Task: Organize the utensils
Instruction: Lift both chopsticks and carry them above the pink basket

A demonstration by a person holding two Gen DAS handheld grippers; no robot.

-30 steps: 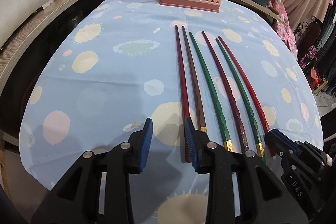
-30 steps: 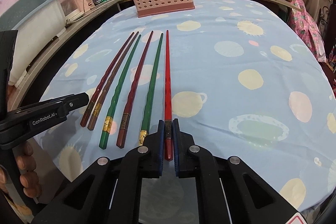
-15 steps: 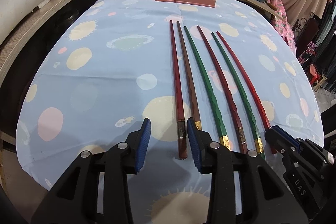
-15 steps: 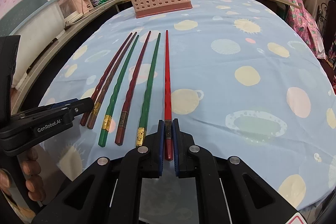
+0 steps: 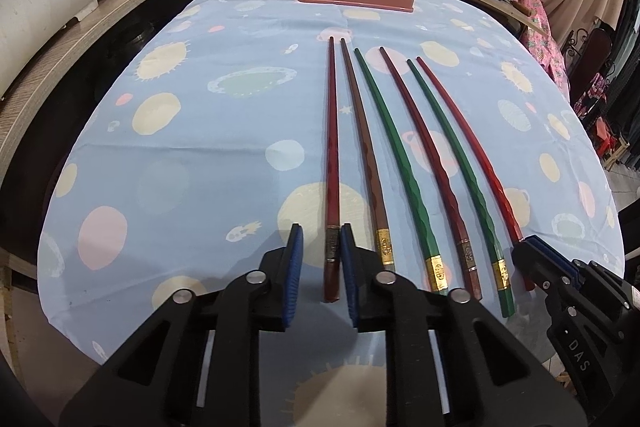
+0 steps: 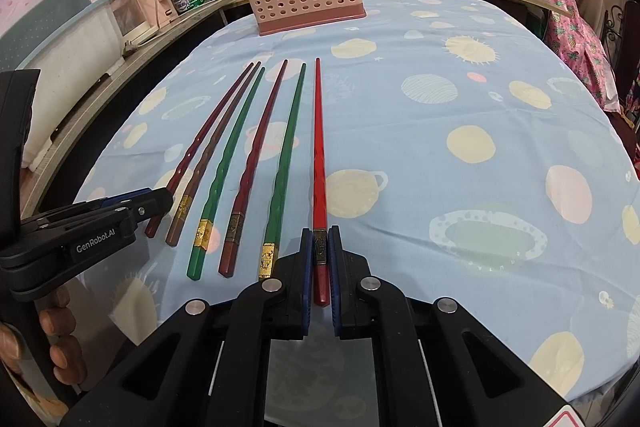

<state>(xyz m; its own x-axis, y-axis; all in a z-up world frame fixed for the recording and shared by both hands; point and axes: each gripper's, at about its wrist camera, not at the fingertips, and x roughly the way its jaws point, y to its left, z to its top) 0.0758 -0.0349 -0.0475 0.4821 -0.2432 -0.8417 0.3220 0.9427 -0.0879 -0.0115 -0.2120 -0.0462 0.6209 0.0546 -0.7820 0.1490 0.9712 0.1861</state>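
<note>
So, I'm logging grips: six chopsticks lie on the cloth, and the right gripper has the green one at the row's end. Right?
Not quite. The right gripper is shut on the bright red chopstick at the row's end, as the right wrist view shows. The six chopsticks do lie on the cloth.

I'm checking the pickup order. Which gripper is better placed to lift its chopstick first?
Right. The right gripper is already clamped on the bright red chopstick. The left gripper is closing around the dark red chopstick, one pad apparently not yet touching.

Glossy lacquered chopsticks (image 5: pixel 404 163) lie on matt cloth (image 5: pixel 200 155).
</note>
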